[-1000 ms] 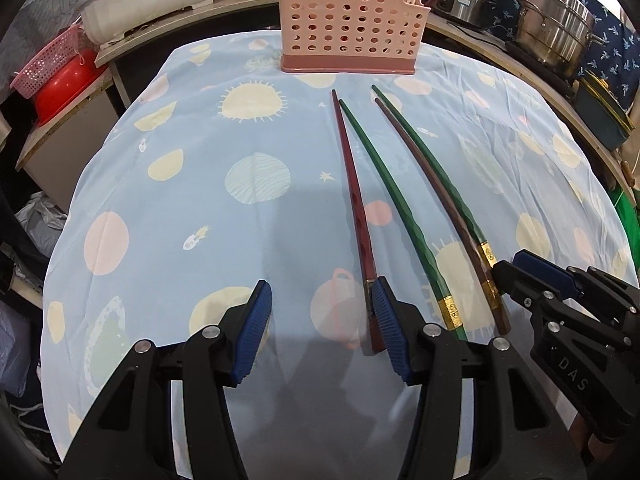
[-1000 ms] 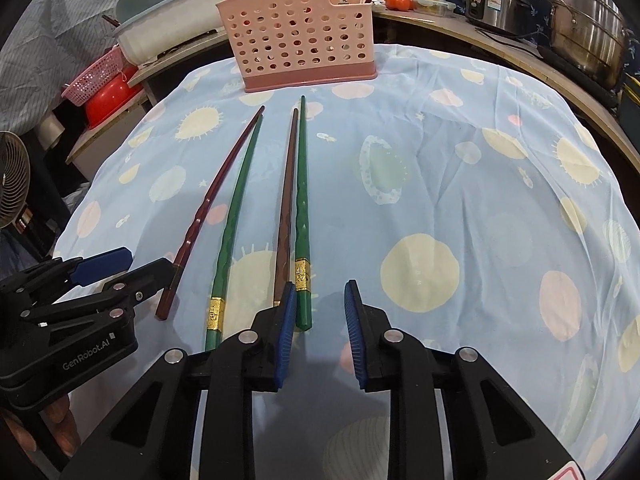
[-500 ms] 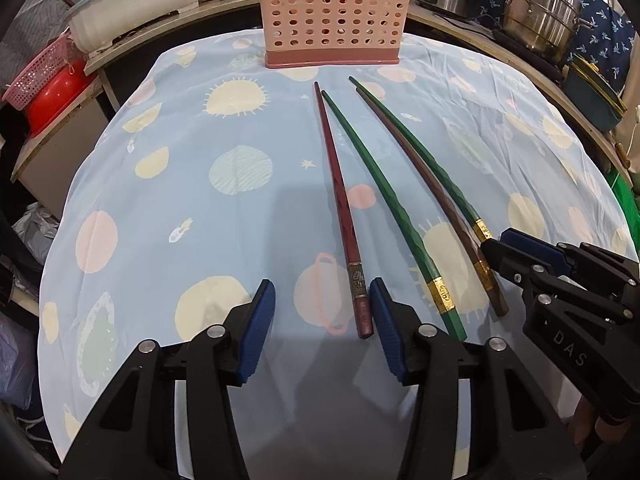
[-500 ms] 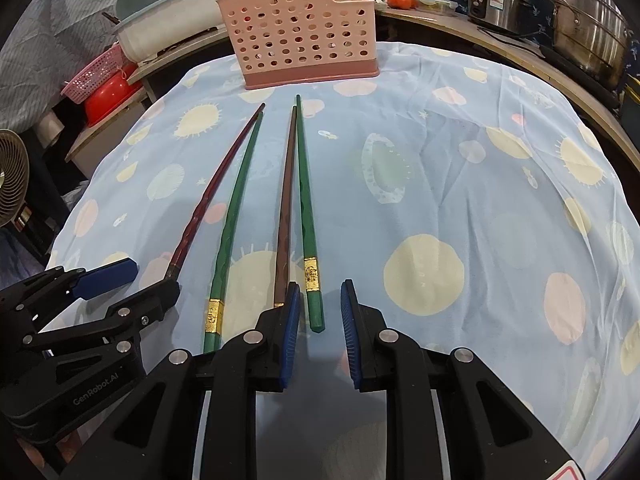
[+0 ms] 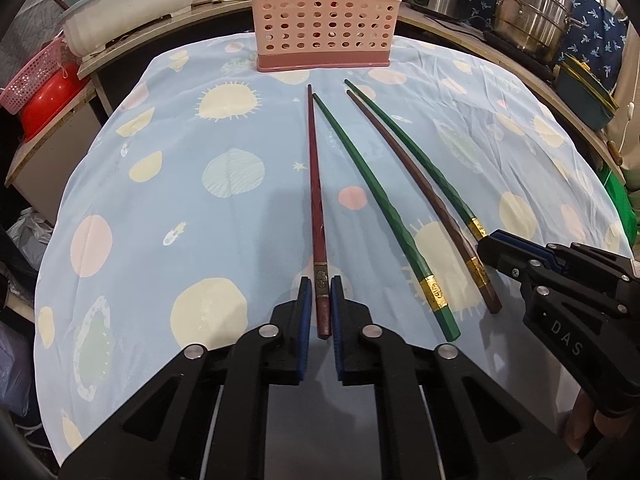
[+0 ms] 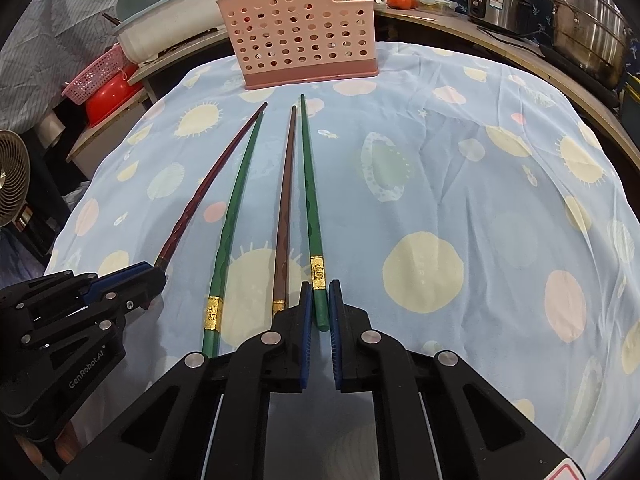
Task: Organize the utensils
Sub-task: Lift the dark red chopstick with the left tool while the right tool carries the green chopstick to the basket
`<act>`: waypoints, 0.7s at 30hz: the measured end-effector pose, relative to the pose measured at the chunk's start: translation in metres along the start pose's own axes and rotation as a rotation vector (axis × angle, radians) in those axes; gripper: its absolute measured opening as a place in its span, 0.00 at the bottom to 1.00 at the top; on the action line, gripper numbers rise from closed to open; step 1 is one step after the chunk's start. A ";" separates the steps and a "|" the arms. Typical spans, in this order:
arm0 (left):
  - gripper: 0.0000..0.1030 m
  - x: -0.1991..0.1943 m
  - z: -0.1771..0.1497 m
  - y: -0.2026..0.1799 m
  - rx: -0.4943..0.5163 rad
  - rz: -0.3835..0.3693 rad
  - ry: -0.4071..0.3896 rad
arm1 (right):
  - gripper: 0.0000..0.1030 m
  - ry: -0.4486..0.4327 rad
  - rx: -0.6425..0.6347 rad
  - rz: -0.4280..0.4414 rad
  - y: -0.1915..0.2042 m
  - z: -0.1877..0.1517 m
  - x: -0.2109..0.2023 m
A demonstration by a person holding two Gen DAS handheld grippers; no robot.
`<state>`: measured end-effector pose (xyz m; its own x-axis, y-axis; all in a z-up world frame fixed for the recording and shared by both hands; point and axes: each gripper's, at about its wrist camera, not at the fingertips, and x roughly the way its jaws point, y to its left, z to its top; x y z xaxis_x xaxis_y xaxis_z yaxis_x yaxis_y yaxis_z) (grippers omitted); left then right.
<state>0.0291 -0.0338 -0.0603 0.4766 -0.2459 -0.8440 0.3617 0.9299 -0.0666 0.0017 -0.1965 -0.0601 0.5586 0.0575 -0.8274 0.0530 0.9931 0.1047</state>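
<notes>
Four long chopsticks lie side by side on the blue patterned tablecloth (image 5: pixel 180 200), tips toward the pink perforated holder (image 5: pixel 324 20) at the far edge. My left gripper (image 5: pixel 320 284) is closing, its blue pads pressed on the thick end of the dark red chopstick (image 5: pixel 316 200). My right gripper (image 6: pixel 320 286) is closing too, pads pinching the end of the rightmost green chopstick (image 6: pixel 310 200). Between the two held sticks lie a second green chopstick (image 6: pixel 232 216) and a brown chopstick (image 6: pixel 285 200), both free. All four rest on the cloth.
Steel pots (image 5: pixel 532 16) stand on the counter at the back right. A white basin (image 5: pixel 128 4) and a red bowl in a pink basket (image 5: pixel 44 92) sit at the back left. A fan (image 6: pixel 12 176) stands off the table's left side.
Both pairs of jaws have come together from open. The left pads now clamp the dark red chopstick and the right pads clamp the green one. Neither hand has shifted.
</notes>
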 end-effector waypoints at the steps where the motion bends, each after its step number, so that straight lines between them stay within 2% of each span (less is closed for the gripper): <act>1: 0.07 0.000 0.000 0.000 -0.002 -0.003 0.001 | 0.07 0.000 0.001 0.002 0.000 0.000 0.000; 12: 0.07 -0.005 -0.001 0.007 -0.035 -0.026 0.007 | 0.07 -0.016 0.013 0.017 -0.004 0.001 -0.011; 21: 0.07 -0.025 0.005 0.012 -0.059 -0.047 -0.032 | 0.07 -0.044 0.033 0.048 -0.006 0.006 -0.027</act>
<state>0.0259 -0.0176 -0.0373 0.4857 -0.2969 -0.8222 0.3367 0.9315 -0.1375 -0.0082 -0.2046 -0.0352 0.5972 0.0998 -0.7959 0.0524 0.9853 0.1628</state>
